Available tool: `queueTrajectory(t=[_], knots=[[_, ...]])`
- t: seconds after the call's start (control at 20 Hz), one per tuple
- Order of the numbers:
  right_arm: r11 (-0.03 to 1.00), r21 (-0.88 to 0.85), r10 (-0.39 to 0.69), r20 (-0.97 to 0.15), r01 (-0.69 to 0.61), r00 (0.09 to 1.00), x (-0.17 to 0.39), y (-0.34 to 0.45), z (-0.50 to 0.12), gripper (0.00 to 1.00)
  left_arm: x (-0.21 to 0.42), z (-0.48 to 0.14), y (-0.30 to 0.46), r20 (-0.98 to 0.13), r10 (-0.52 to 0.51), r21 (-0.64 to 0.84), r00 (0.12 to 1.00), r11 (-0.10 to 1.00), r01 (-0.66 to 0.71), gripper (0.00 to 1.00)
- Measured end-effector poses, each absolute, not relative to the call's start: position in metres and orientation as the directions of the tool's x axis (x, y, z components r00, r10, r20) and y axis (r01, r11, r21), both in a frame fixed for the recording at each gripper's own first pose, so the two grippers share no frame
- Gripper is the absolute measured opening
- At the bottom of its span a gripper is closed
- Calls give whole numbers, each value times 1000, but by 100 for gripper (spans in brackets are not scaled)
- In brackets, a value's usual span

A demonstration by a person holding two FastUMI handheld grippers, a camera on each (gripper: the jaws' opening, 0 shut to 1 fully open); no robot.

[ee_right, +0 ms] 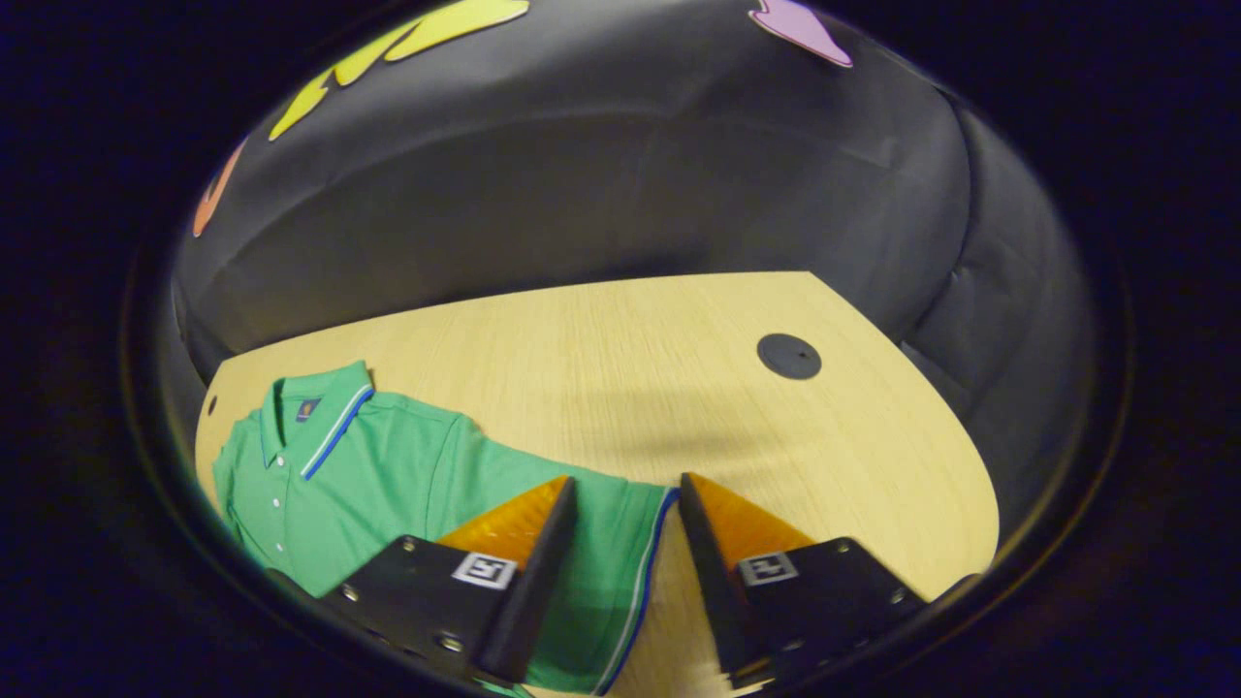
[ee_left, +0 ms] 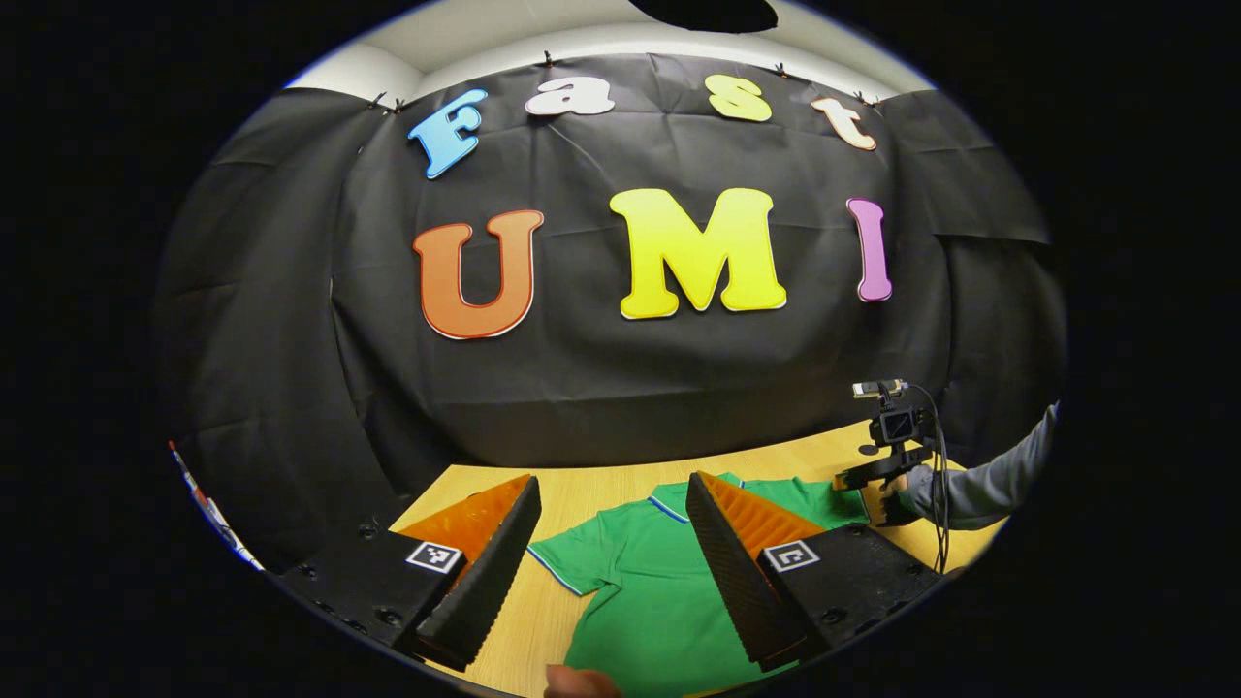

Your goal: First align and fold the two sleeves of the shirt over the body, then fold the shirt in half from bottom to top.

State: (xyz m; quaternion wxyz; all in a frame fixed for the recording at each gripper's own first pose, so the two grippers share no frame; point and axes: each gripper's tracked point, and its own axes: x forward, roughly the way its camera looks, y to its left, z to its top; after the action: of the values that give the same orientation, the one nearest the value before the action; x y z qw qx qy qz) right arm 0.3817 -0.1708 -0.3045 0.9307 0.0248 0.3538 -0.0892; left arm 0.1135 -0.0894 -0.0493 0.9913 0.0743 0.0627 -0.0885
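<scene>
the green shirt (ee_right: 388, 475) lay spread flat on the wooden table (ee_right: 630, 378). the left gripper (ee_left: 611, 543) hung wide open above it, holding nothing; the right gripper (ee_right: 625, 543) gaped, empty, over one sleeve's (ee_right: 601, 553) edge.

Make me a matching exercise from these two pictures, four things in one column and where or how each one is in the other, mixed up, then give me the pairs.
Things:
1. shirt
2. right gripper
3. left gripper
4. round cap

States:
A. set in the bare table top, away from the cloth
B. open, above a sleeve's striped edge
C. lying flat, sleeves not yet folded
D. open, above the shirt's shoulder and sleeve

Pairs: 1-C, 2-B, 3-D, 4-A
</scene>
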Motion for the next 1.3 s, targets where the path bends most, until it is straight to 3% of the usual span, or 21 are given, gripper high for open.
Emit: queueTrajectory(t=[0.05,0.15,0.7,1.3], knots=[[984,-21,-146,-658,176,739,384,-169,-305,10,114,-48,-90,-137,-167,135,976,973,186,97],[981,-22,-158,-665,192,730,381,-167,-302,2,112,-48,-90,-135,-167,136,977,973,186,96],[983,-58,-171,-639,175,750,377,-150,-291,1,102,-44,-65,-123,-105,126,987,985,121,97],[1000,4,-15,-557,20,830,363,-63,-237,1,93,-37,-58,-103,-97,129,990,986,110,97]])
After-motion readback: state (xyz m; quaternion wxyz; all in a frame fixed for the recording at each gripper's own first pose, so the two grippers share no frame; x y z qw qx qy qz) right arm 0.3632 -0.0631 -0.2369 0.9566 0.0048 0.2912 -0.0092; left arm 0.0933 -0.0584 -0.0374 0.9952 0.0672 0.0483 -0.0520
